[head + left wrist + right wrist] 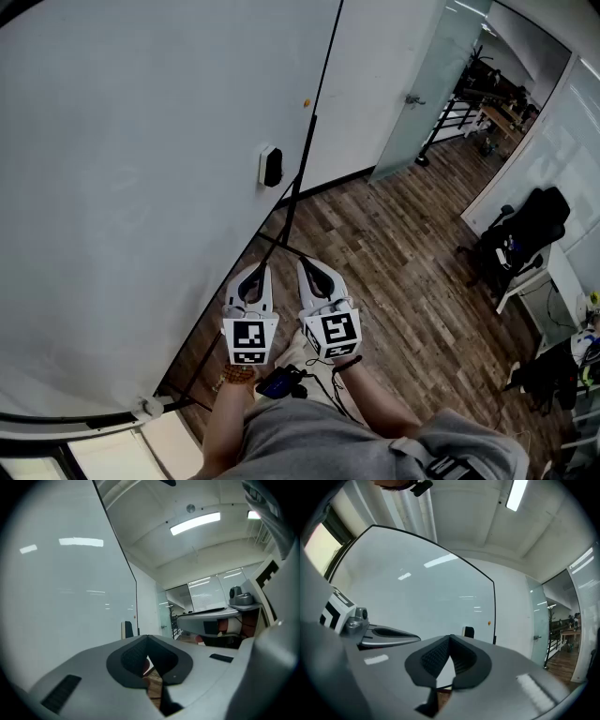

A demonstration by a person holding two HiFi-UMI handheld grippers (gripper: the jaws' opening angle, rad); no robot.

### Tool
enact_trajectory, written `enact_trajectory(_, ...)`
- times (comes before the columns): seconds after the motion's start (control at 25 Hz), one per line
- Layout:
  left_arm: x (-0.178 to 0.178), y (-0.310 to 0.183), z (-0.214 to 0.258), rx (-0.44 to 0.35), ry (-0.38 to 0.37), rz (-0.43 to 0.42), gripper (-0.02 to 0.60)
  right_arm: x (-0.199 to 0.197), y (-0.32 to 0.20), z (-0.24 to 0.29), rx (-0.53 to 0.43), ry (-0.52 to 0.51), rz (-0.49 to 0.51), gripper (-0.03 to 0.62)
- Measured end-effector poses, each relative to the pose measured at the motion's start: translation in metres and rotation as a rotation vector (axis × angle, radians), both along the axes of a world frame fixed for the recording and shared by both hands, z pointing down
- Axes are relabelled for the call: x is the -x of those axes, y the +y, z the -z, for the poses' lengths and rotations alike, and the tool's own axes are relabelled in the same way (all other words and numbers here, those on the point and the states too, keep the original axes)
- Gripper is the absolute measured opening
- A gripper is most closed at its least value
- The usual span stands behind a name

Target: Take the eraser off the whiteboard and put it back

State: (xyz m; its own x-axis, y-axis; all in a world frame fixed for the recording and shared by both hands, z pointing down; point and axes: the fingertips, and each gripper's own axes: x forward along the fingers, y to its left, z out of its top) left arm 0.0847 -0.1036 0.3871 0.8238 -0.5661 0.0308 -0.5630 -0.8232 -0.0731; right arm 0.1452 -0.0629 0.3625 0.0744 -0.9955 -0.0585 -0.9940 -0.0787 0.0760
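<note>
As both tools sit level and side by side ahead of my waist, I log them first: left gripper point(257, 274), jaws closed tip to tip with nothing between them; right gripper point(307, 267), likewise closed on nothing. I judge this a carrying posture, no reach begun. Next out: eraser point(270, 167), dark with a pale edge, stuck flat on the whiteboard point(122, 169) near its black right frame, well ahead of both tips and showing just beyond them in each gripper view, so the approach looks straight. Beyond: wood floor point(394, 272); glass door point(427, 84); office chair point(525, 230), well to the right, clear of the path. The jaws must open before the eraser can be taken.
</note>
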Motion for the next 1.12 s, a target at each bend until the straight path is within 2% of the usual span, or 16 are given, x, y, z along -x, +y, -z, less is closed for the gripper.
enact_trajectory(0.16,-0.004,-0.003,0.004,-0.001,0.002,0.001,0.006,-0.006,-0.004,0.004,-0.012,-0.018,0.005,0.012)
enact_trajectory(0.24,-0.004,-0.004,0.002,-0.005,-0.005,0.002,0.006,-0.007,-0.006,0.002,-0.008,-0.018,0.008,0.034)
enact_trajectory(1.12,0.007,-0.029,-0.012,0.02,-0.017,0.055,0.006,-0.005,-0.032,-0.005,0.007,-0.019,0.051,0.034)
